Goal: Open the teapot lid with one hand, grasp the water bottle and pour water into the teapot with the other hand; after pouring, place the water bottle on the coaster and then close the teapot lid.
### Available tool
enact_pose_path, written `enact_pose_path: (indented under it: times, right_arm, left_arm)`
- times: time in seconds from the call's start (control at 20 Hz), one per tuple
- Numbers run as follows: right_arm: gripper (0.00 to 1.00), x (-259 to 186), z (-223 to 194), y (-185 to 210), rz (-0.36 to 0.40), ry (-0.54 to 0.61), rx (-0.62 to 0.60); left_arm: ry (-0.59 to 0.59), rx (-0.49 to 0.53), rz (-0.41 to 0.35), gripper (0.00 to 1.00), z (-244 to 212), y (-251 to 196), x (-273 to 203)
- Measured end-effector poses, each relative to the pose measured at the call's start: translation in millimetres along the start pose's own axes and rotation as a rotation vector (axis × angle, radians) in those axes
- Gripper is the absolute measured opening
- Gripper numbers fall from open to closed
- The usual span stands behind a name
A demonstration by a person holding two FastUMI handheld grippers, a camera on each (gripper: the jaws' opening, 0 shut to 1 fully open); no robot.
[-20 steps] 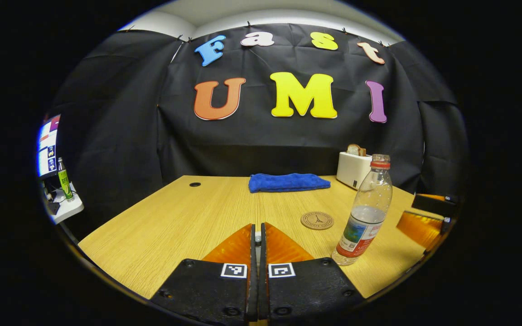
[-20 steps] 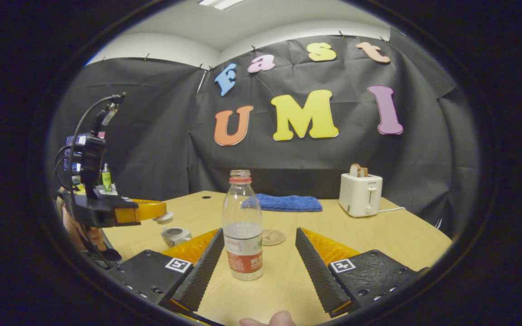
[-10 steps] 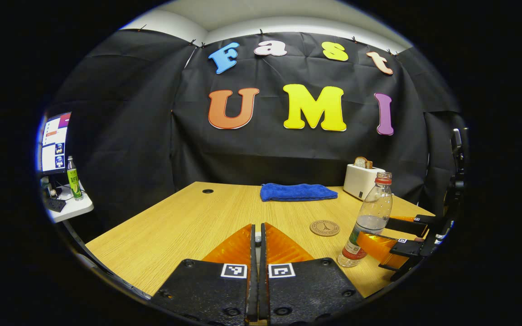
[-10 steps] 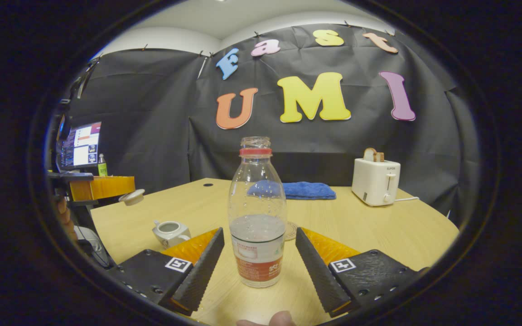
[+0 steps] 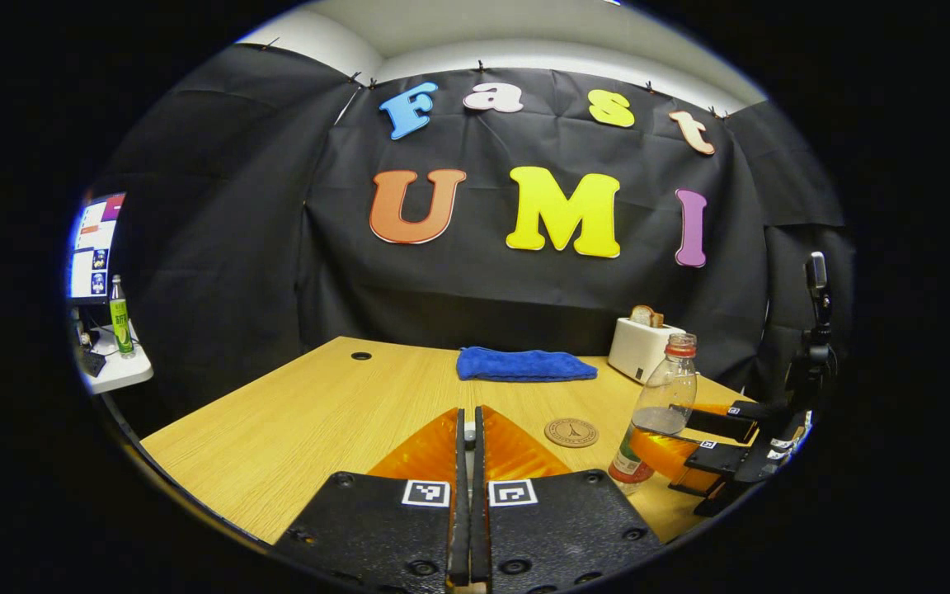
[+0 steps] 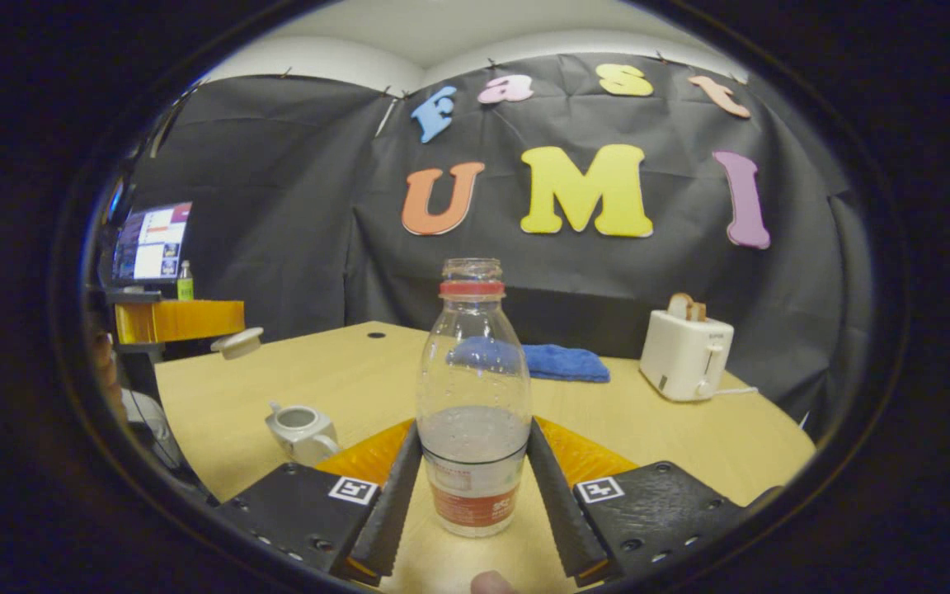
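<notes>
On table [image 6: 689, 445], right tool [image 6: 472, 487] clamping water bottle [image 6: 473, 396]

Clear glossy plastic water bottle [image 6: 473, 396]; matt wood-grain table [image 6: 343, 388].

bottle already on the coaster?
No: in the left gripper view the water bottle stands on the table, to the right of the coaster.

Clear water bottle [image 6: 473, 396] with red neck ring, blue towel [image 6: 564, 363], white toaster [image 6: 686, 359], tan coaster [image 5: 571, 432].
</notes>
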State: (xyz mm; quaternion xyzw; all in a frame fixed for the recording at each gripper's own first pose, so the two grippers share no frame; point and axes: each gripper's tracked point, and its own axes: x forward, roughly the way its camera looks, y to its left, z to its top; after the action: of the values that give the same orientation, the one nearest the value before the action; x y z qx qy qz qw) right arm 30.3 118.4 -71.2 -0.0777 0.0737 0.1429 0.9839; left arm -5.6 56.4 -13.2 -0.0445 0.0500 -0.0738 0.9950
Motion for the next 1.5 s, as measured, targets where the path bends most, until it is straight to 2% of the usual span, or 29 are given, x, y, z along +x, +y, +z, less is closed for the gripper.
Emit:
enact_pose_path:
  times: [0.3,0.6,0.8,1.05,1.5]
  right_arm:
    - [0.72,9,12,0,0.017,0.071,-0.335]
    - [0.7,29,0,10,0.009,0.098,-0.727]
    - [0.7,42,-8,26,0.02,0.098,-0.861]
    - [0.7,49,-7,33,0.0,0.083,-1.031]
    - [0.7,54,-13,37,-0.012,0.066,-1.285]
  left_arm:
    - [-0.019,0.0,0.012,0.03,6,15,-1]
    - [-0.023,-0.006,0.056,0.03,7,44,-2]
    - [-0.025,-0.001,0.069,0.03,9,54,-4]
    - [-0.023,0.056,0.102,0.03,10,71,-7]
    - [-0.014,0.032,0.111,0.03,6,80,-7]
